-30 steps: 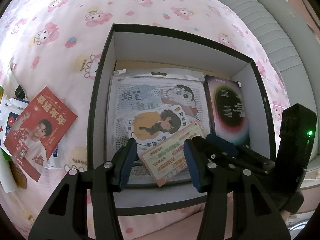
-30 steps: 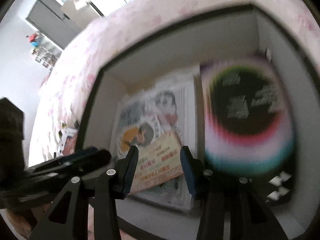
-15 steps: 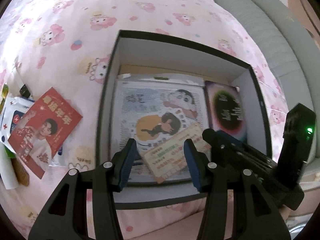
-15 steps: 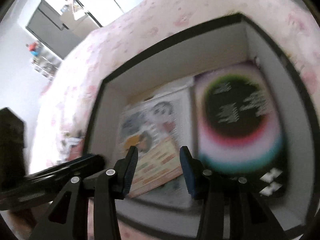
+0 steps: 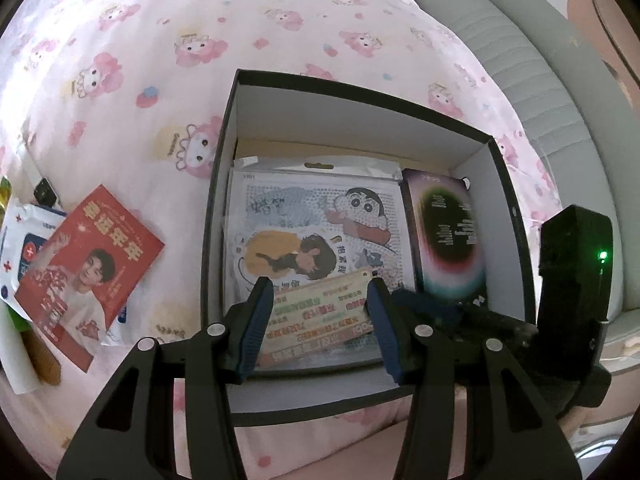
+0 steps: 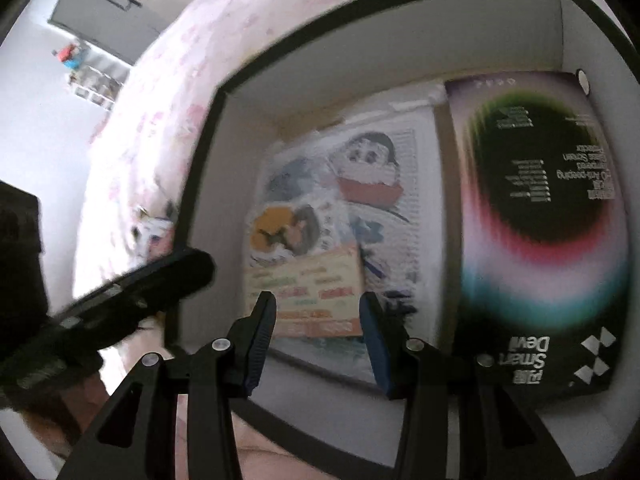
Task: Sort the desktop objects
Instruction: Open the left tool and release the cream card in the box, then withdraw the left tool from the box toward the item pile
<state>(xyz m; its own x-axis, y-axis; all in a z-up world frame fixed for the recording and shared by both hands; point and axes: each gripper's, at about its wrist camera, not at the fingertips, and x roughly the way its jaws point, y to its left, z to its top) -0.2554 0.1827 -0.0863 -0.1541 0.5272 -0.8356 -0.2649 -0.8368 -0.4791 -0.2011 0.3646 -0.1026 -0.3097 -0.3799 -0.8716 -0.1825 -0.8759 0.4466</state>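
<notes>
A bed (image 5: 248, 28) covered by a pink sheet printed with cartoon characters carries everything. Lying directly on it is an open box (image 5: 508, 184), black outside and white inside, set near the bed's right side. To the box's left, apart from it, a red leaflet (image 5: 88, 276) showing a person lies flat, overlapping a white packet (image 5: 24, 236) with blue and red marks. A small black object (image 5: 45, 193) sits just beyond the packet. At the far left edge lie further items, too cut off to identify
</notes>
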